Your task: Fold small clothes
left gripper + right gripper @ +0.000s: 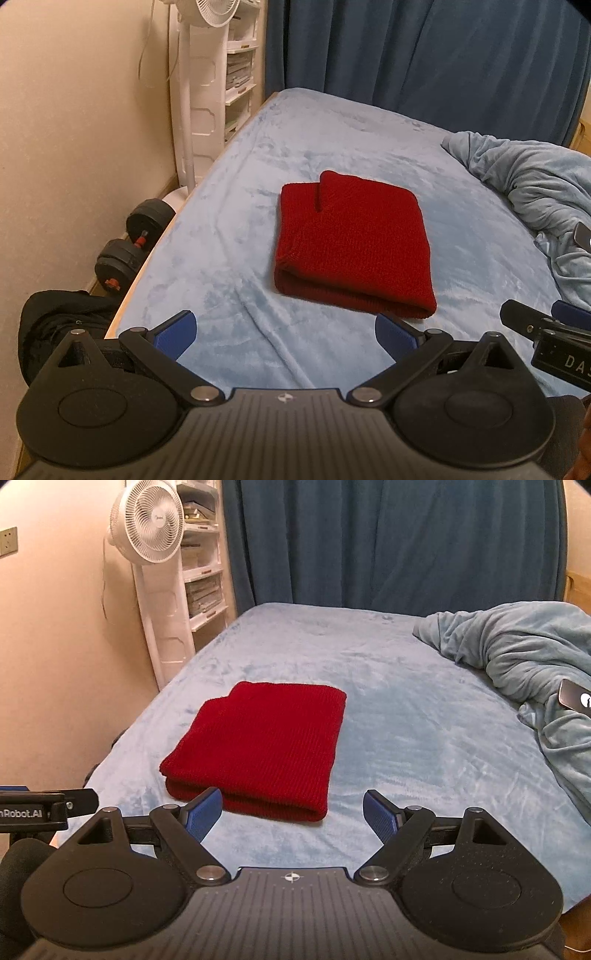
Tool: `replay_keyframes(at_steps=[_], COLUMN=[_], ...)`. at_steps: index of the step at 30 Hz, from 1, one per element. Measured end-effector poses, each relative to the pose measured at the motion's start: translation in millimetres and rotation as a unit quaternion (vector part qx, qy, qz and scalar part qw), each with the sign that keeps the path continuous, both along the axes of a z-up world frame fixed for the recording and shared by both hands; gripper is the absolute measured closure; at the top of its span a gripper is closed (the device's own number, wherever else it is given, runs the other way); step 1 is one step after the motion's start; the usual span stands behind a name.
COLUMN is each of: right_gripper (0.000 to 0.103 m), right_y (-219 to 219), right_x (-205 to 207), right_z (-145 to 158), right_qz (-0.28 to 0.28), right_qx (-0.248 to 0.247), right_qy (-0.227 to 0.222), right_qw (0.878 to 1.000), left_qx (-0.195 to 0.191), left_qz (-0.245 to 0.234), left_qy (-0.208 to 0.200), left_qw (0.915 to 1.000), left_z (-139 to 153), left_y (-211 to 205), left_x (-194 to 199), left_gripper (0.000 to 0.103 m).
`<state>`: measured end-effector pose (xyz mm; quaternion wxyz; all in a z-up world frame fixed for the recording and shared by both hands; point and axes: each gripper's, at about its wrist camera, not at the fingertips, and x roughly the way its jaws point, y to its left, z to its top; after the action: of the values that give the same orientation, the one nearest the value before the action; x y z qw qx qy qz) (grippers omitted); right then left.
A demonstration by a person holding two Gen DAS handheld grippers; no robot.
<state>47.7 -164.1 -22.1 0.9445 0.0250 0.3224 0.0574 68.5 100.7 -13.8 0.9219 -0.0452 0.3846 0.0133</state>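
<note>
A red knitted garment [351, 243] lies folded into a rectangle on the light blue bed sheet [236, 221]; it also shows in the right wrist view [262, 749]. My left gripper [284, 332] is open and empty, just short of the garment's near edge. My right gripper [293, 812] is open and empty, at the garment's near right corner, its left pad [203, 814] in front of the folded edge. The right gripper's side shows at the right edge of the left wrist view [546, 332].
A crumpled blue blanket [528, 657] with a phone [576, 698] on it lies at the right. Dumbbells [136, 243] and a black bag [55, 325] sit on the floor at the left. A white fan [147, 520], shelves and a dark curtain [388, 542] stand behind.
</note>
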Motion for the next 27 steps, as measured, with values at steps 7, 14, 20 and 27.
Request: replay_keyframes(at_steps=[7,14,20,27], right_gripper=[0.018,0.018,0.018,0.016], right_y=[-5,-2,-1,-14], right_x=[-1,4,12,40], right_z=[0,-3,-11,-26], right_qz=[-0.006,0.0,0.007,0.011], right_qx=[0.01,0.009,0.008,0.031], right_qy=[0.003,0.009,0.019,0.049], right_qw=[1.0,1.0,1.0,0.998], left_qx=[0.004,0.002,-0.006,-0.04], left_qz=[0.001,0.005,0.017,0.047], left_qy=[0.001,0.013,0.03,0.057], left_qw=[1.0,0.9999,0.9994,0.9965], left_z=[0,-7,-17,-32], left_y=[-2,0,3,8], left_x=[1,8,21,49], left_gripper=[0.0,0.0,0.0,0.0])
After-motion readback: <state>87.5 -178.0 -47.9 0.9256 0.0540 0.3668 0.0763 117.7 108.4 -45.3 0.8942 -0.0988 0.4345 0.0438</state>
